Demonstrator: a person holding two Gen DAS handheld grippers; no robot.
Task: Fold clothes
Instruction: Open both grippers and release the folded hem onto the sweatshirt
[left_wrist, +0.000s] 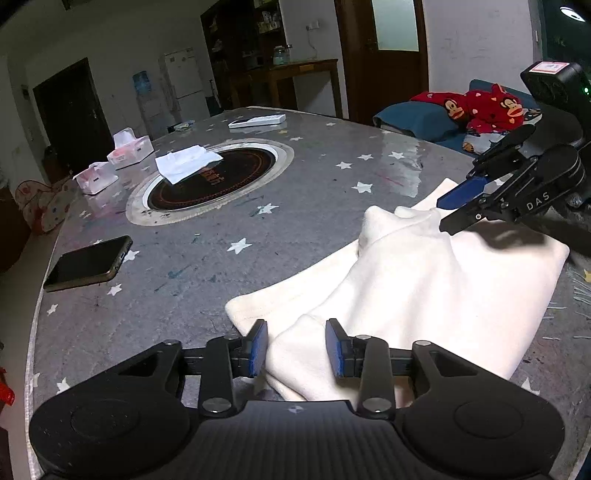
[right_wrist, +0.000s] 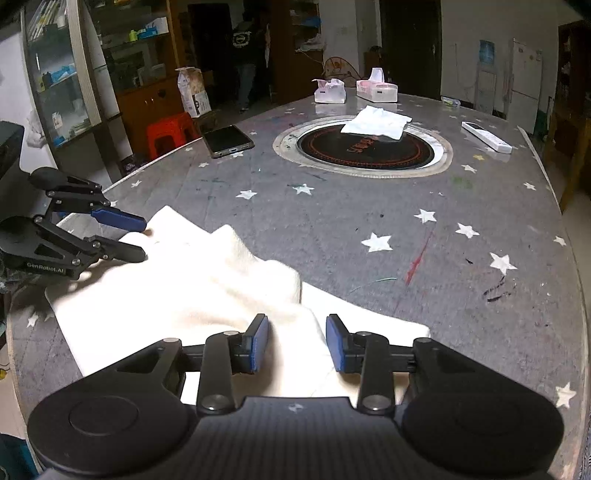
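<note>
- Spreading across most of both views, a grey table (left_wrist: 295, 221) with white stars has a glossy, scuffed top; its near edge is cut off by the frame.
- White garment (left_wrist: 424, 280) lies in the lower right of the left wrist view and the lower left of the right wrist view, soft and fleecy, partly folded with bunched ridges; its near end is hidden under the gripper bodies.
- Left gripper (left_wrist: 295, 347), bottom centre of its own view, stands part open, blue pads either side of a raised fold of the garment; no pad clearly presses the cloth.
- Right gripper (right_wrist: 295, 341), bottom centre of its own view, is likewise part open over a cloth ridge, the left pad just beside the fabric, not clamped.
- Round black hob (right_wrist: 365, 147) with a metal ring sits in the table's middle, a white cloth (right_wrist: 376, 123) lying across its far edge.
- Dark phone (left_wrist: 88, 264) lies flat at mid left of the left view.
- Two tissue boxes (right_wrist: 354, 90) stand at the far edge.
- White remote (right_wrist: 485, 136) lies upper right.
- Red clothing (left_wrist: 476, 109) at the upper right is hard to make out.
</note>
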